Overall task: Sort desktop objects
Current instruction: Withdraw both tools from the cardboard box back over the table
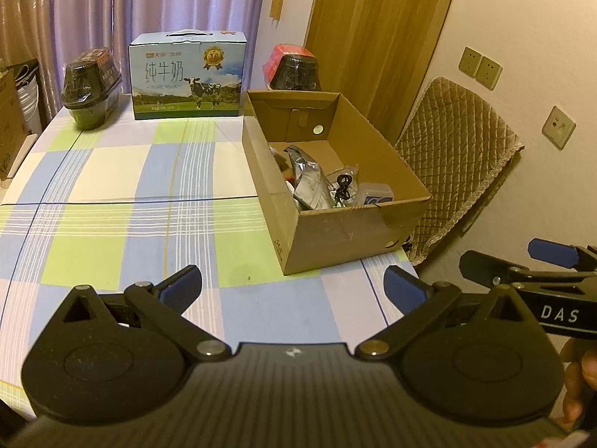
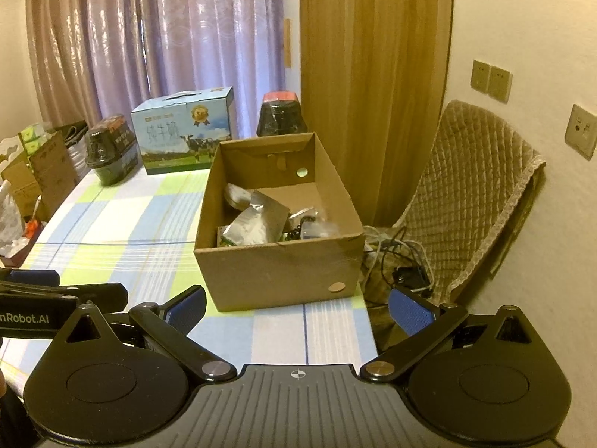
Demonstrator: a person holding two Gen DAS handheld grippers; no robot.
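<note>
An open cardboard box [image 1: 358, 239] stands at the right edge of the checked table [image 1: 123, 194]. Inside it lie silver foil pouches [image 1: 309, 179], a black cable [image 1: 343, 184] and a small clear case [image 1: 377, 194]. From the right wrist the same box [image 2: 276, 272] shows the pouches [image 2: 253, 224] too. My left gripper [image 1: 293, 285] is open and empty, low over the table's near edge, short of the box. My right gripper [image 2: 296, 304] is open and empty, just in front of the box's near wall. Each gripper shows at the other view's side edge.
A milk carton [image 1: 186, 78] stands at the far edge between two dark wrapped containers [image 1: 91, 87] [image 1: 294, 71]. A quilted chair [image 1: 459, 156] holding cables [image 2: 406, 265] is right of the table. Boxes and bags [image 2: 33, 179] crowd the left side.
</note>
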